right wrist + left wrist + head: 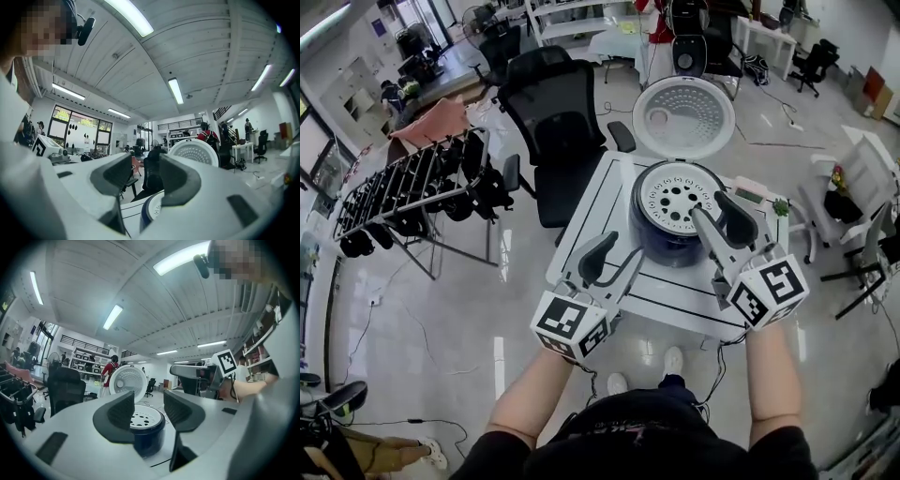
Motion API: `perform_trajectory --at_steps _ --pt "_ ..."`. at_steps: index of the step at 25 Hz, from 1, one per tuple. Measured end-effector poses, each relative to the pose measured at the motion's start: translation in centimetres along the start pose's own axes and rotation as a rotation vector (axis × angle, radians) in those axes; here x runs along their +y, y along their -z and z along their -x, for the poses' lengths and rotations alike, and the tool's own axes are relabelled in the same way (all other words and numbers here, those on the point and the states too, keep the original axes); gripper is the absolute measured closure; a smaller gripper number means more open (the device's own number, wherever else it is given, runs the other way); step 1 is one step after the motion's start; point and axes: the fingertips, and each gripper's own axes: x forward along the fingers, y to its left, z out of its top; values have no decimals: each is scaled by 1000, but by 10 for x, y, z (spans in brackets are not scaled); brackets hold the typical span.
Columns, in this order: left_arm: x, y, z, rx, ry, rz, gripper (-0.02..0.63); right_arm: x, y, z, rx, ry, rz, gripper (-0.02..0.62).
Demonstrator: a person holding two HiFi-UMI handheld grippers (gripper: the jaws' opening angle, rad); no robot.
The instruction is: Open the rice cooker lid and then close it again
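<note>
While the fingers (597, 258) gape, the rice cooker (673, 199) lies ahead of them.

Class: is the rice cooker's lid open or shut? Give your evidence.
Open. The lid stands swung back behind the cooker, its dotted inner face showing, and the cooker's top is uncovered.

Left gripper (613, 263) and right gripper (712, 212) held level, jaws apart, empty

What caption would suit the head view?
Left claw and right claw, both open, hover by the rice cooker, lid raised.
</note>
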Motion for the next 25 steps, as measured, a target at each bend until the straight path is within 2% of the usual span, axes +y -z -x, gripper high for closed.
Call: perform_trajectory --at_steps 9,25 --pt "-5 1 31 1 44 6 408 31 5 17 6 42 -10 408" --pt "-3 -6 42 -33 62 15 408 45 -1 16 13 49 4 408"
